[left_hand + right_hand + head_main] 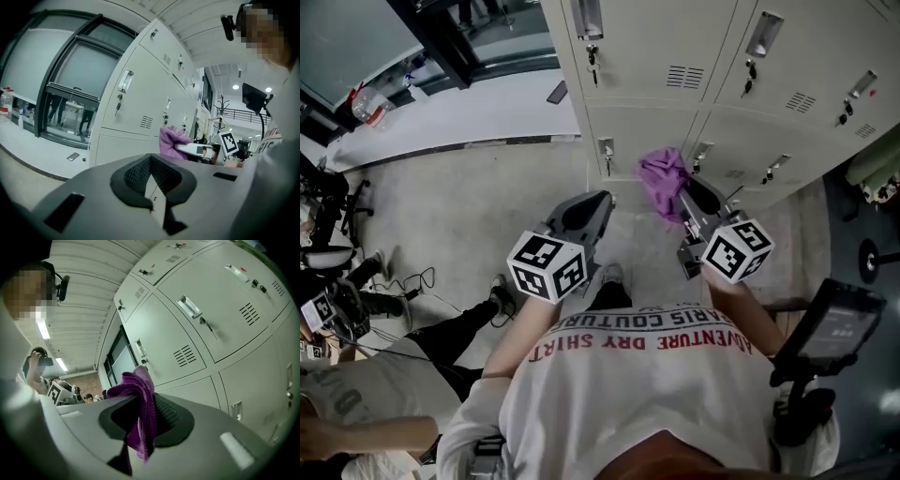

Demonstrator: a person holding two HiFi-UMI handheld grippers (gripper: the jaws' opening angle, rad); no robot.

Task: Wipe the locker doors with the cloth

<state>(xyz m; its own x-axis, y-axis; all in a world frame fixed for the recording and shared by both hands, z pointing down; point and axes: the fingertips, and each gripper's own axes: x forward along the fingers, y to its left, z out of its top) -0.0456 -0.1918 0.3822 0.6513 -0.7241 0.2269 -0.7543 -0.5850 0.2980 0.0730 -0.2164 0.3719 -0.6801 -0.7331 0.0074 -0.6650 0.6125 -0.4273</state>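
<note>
I hold my right gripper (684, 200) out toward the bank of pale grey metal locker doors (649, 131), and its jaws are closed tight on a crumpled purple microfibre cloth (662, 178). In the right gripper view the cloth (134, 383) is pinched between the dark ribbed pads of the right gripper (145, 401). One fold bunches up above the jaws and a loose tail hangs down below them. Beyond it the locker doors (197, 333) fill the view, with their recessed handles, vent slots and small keys in the locks. From the head view the cloth sits in front of the lower row of lockers, about where two doors meet, just beside a lock. I cannot tell whether it is pressed onto the metal or just short of it. My left gripper (600, 201) is beside the right one, a little apart from it and further from the doors. In the left gripper view the tips of the left gripper (150, 161) meet, with only a thin wedge of light behind them and nothing held between the pads. That same view shows the cloth (168, 139) from the side, sticking out of the right gripper (180, 146) close to the locker doors (136, 108). Below me is a grey concrete floor (469, 216). To the left of the lockers a white window ledge (469, 117) carries a dark phone (557, 92) and a clear plastic bottle (367, 103).
</note>
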